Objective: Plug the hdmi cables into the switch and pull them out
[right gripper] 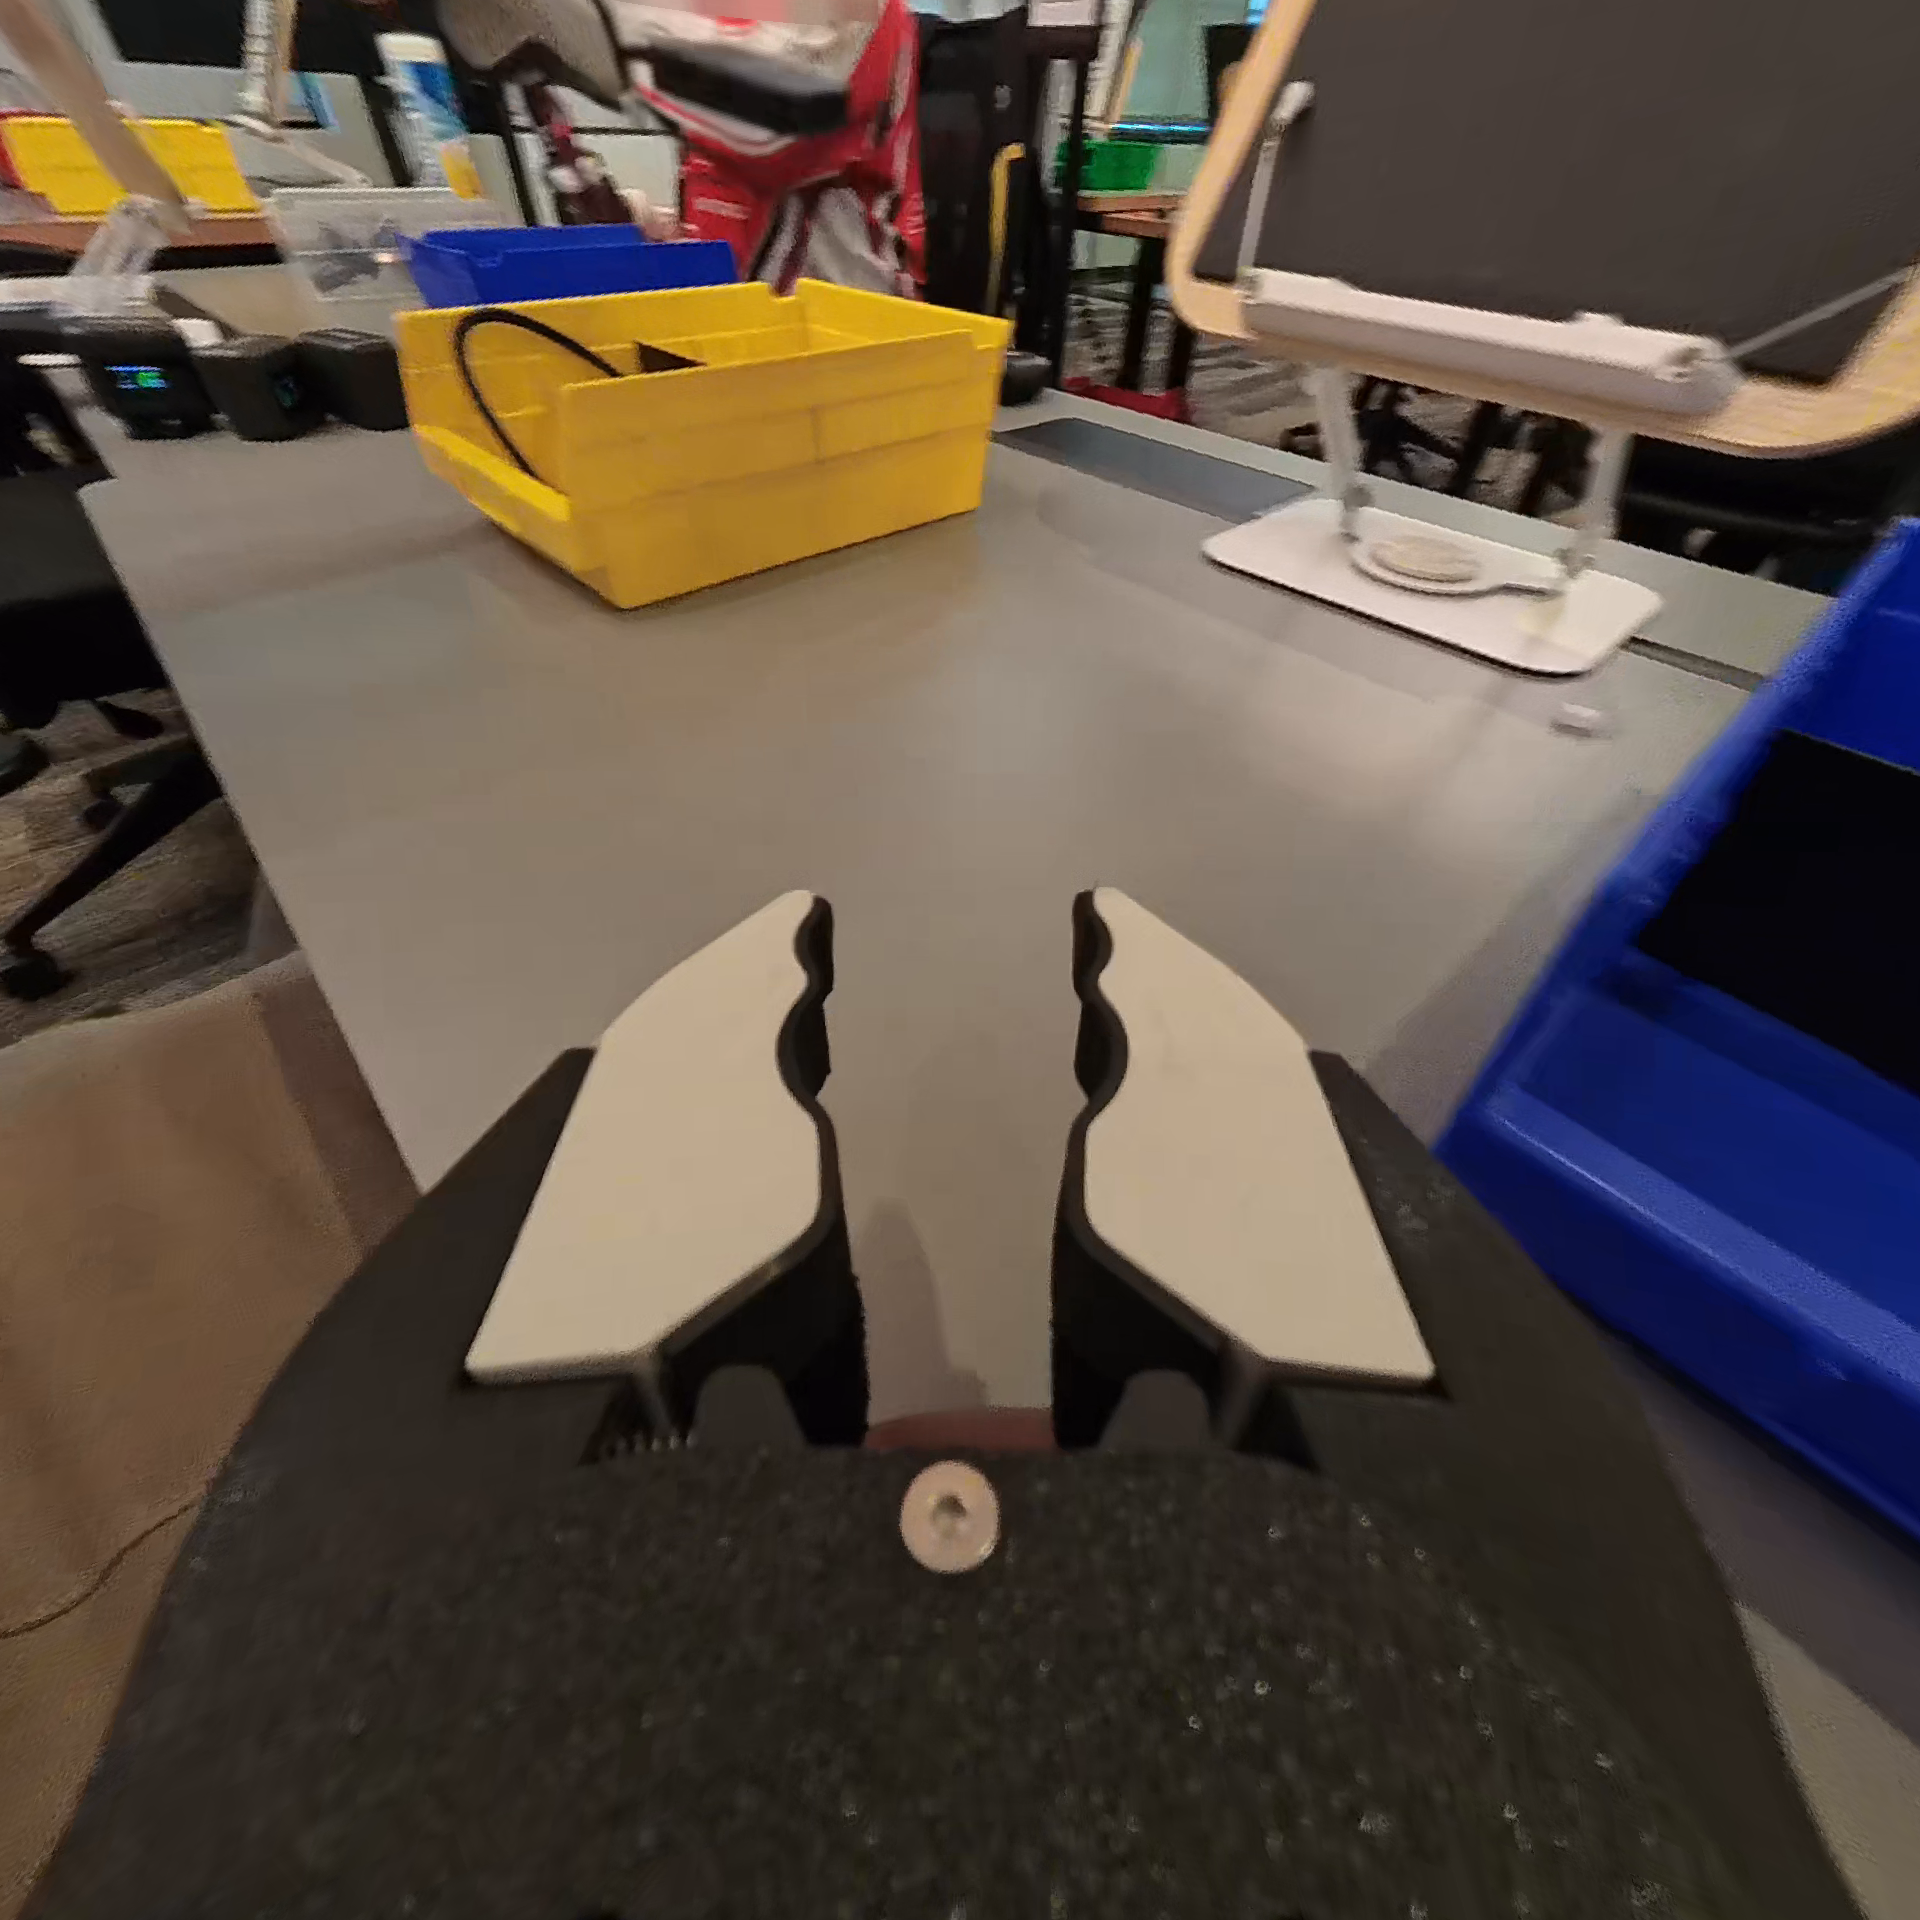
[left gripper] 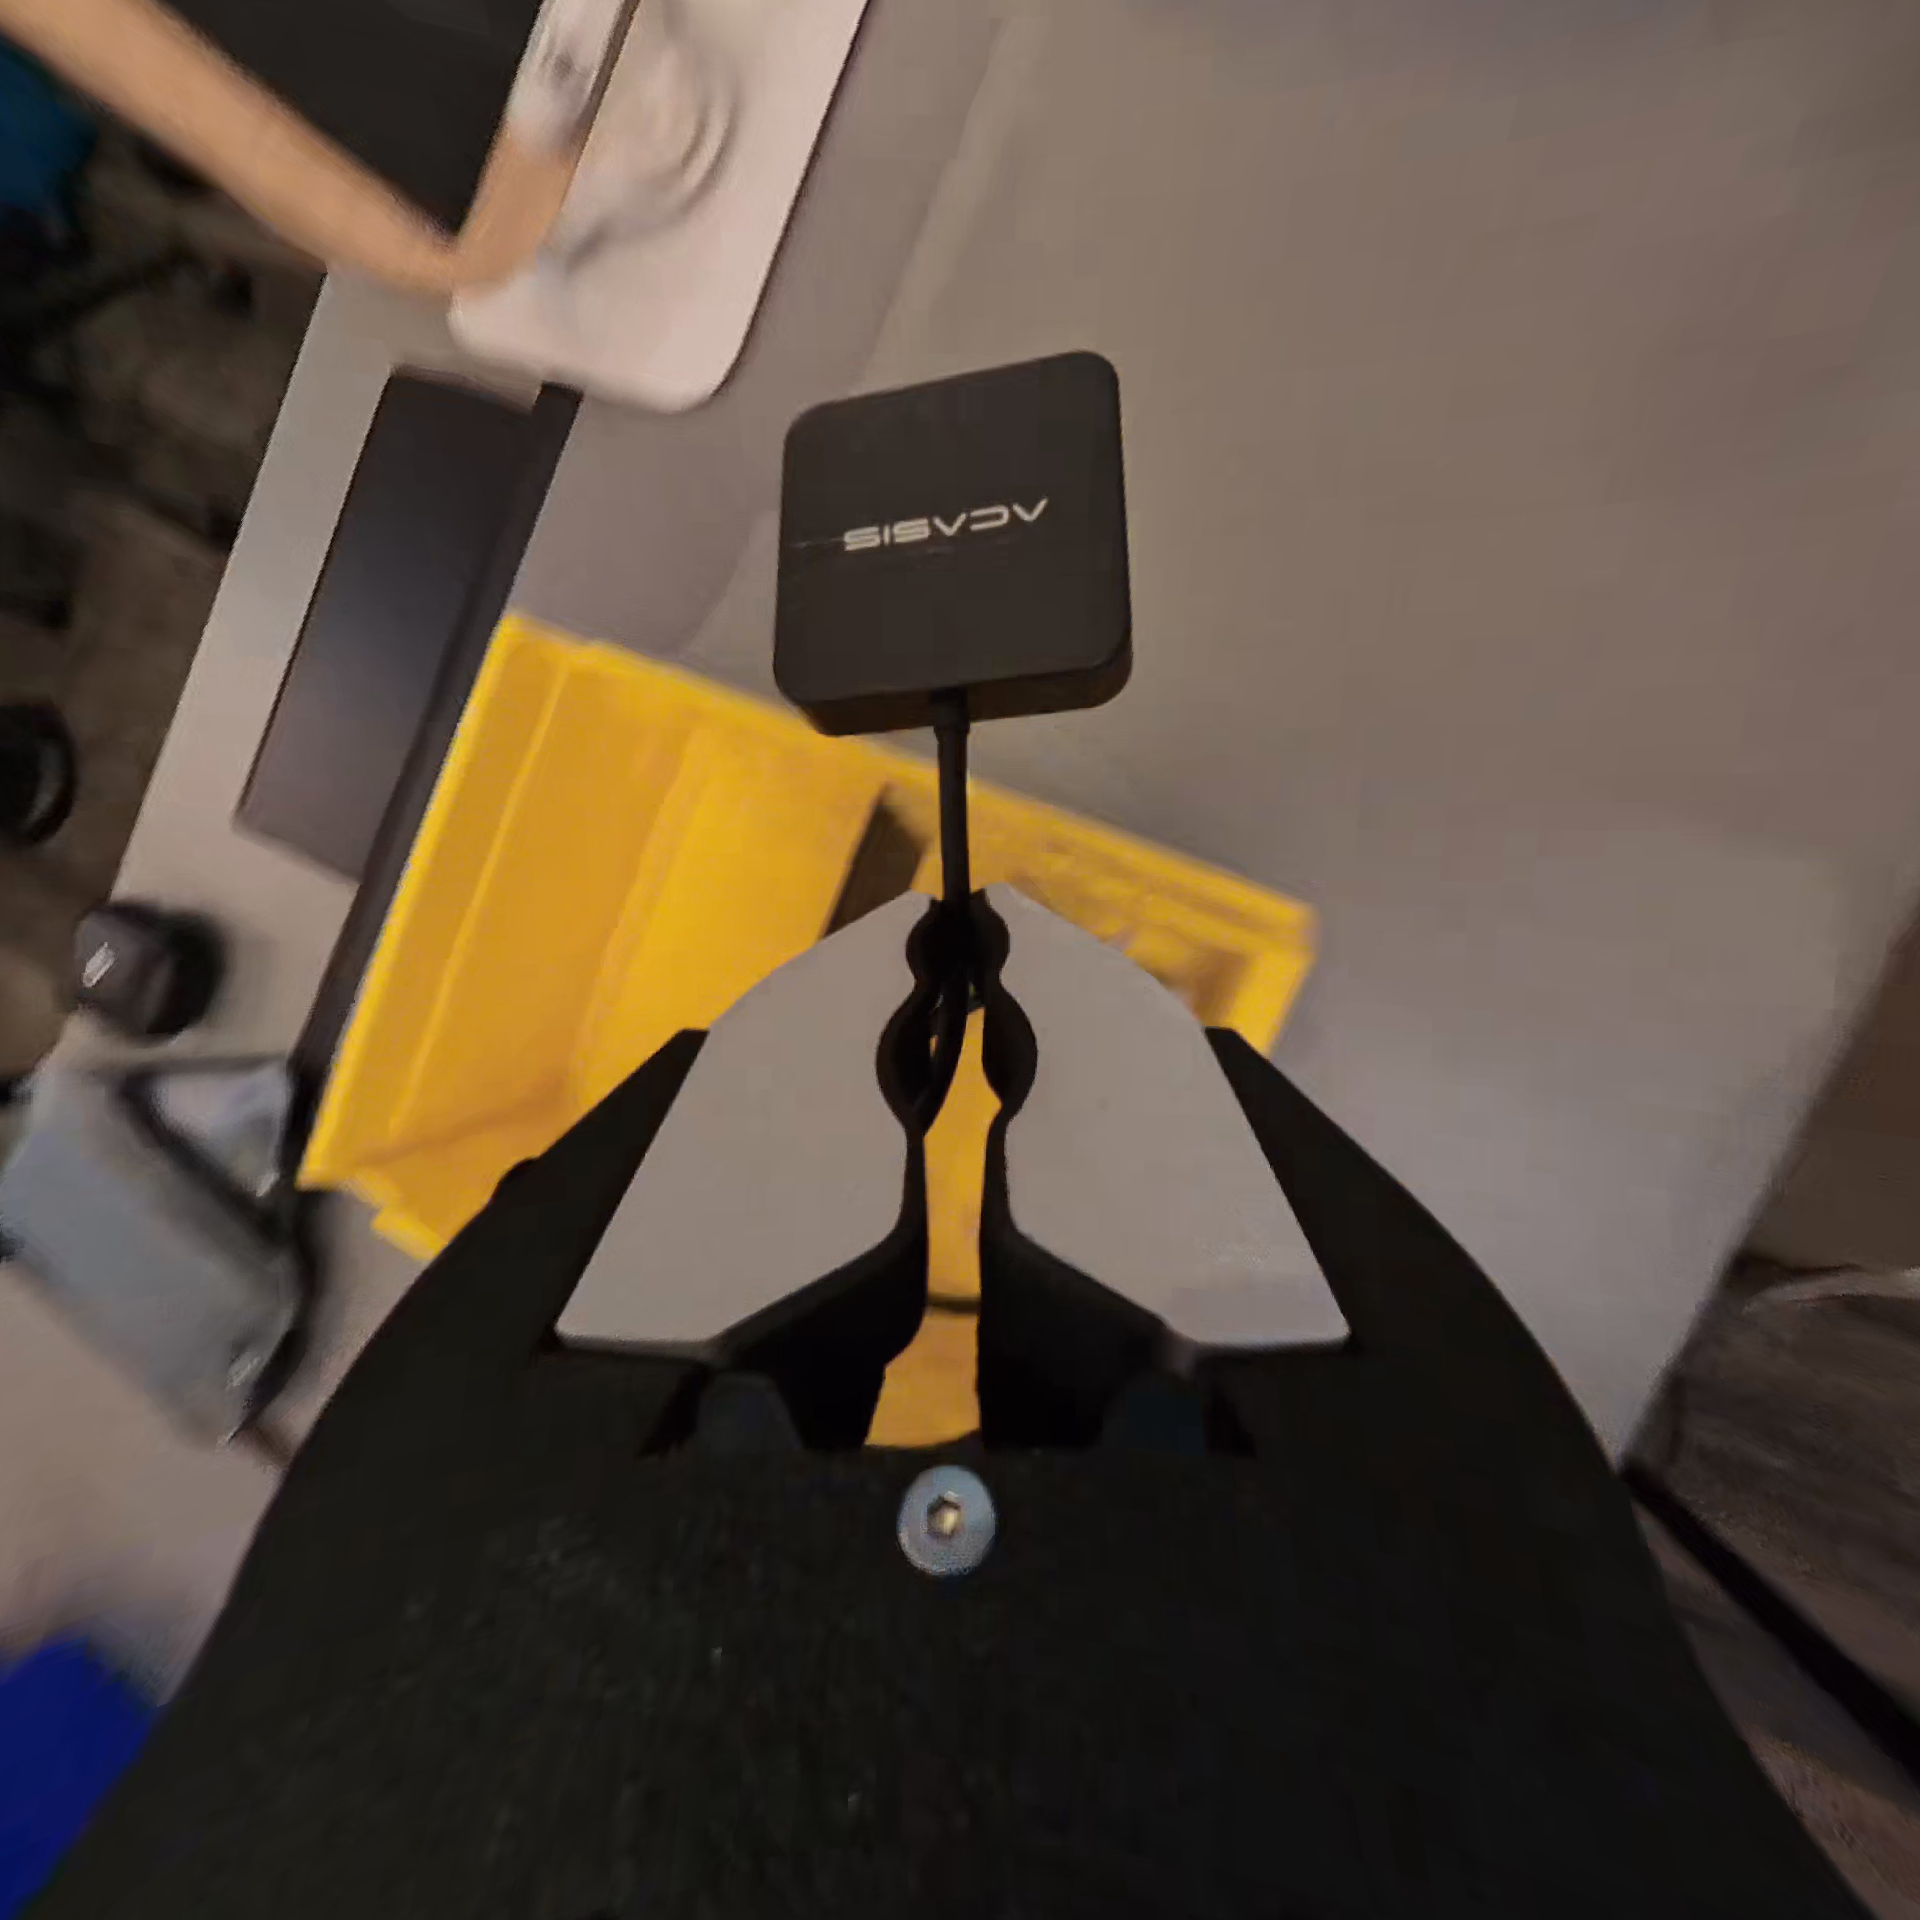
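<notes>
In the left wrist view my left gripper point(left gripper: 954, 914) is shut on the thin black cable point(left gripper: 952, 805) of a square black switch box point(left gripper: 951, 540). The box hangs in the air beyond the fingertips, above the grey table point(left gripper: 1455, 520) and a yellow bin point(left gripper: 675, 904). In the right wrist view my right gripper point(right gripper: 951, 914) is open and empty, low over the grey table point(right gripper: 831, 748). The yellow bin point(right gripper: 707, 436) stands at the far side with a black cable point(right gripper: 488, 384) looping over its rim. The switch box is not in the right wrist view.
A blue bin point(right gripper: 1745, 1091) stands close on the right of my right gripper. A white stand point(right gripper: 1455, 592) with a wood-framed dark board point(right gripper: 1610, 208) is at the far right; it shows in the left wrist view point(left gripper: 644, 208). Chairs, black devices and clutter lie beyond the table. Left tips to right tips: about 40 centimeters.
</notes>
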Available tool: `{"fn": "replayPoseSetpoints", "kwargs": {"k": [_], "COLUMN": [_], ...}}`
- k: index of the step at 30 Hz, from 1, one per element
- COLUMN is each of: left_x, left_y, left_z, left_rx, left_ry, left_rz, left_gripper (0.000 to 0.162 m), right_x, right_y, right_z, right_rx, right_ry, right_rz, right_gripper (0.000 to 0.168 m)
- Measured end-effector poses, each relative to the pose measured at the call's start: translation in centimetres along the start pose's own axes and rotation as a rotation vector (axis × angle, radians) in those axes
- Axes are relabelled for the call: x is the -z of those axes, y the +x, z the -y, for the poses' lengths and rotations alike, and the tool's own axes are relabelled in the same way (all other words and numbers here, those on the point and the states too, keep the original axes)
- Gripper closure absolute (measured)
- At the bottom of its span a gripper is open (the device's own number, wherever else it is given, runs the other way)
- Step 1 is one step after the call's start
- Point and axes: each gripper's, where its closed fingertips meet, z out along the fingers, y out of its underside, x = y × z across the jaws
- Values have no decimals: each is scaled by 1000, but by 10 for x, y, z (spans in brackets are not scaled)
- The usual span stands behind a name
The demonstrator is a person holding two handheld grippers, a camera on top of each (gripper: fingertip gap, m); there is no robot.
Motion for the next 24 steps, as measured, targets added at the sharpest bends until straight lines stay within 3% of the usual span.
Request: {"fn": "replayPoseSetpoints", "kwargs": {"k": [4, 6, 8, 12, 16, 20, 24], "left_x": [14, 7, -10, -50, -79, -87, -86], "left_y": [80, 110, 132, 157, 187, 215, 235], "left_z": [62, 86, 105, 128, 138, 145, 148], "left_rx": [-31, -54, -117, -232, -459, -729, -817], "left_ry": [331, 414, 430, 370, 302, 329, 432], "left_rz": [-200, -190, -54, 378, 708, 904, 983], "left_gripper": [159, 158, 158, 158, 158, 158, 158], "right_x": [-20, -32, -41, -46, -50, -47, -36], "right_y": [-34, -44, -41, -31, -21, -26, -35], "right_z": [17, 33, 59, 102, 90, 68, 63], "right_rx": [-15, -35, -57, -8, 90, -68, -201], "right_ry": [47, 58, 88, 170, 113, 96, 154], "right_rz": [203, 277, 261, 164, 93, 226, 384], "right_gripper": [121, 119, 116, 115, 115, 113, 115]}}
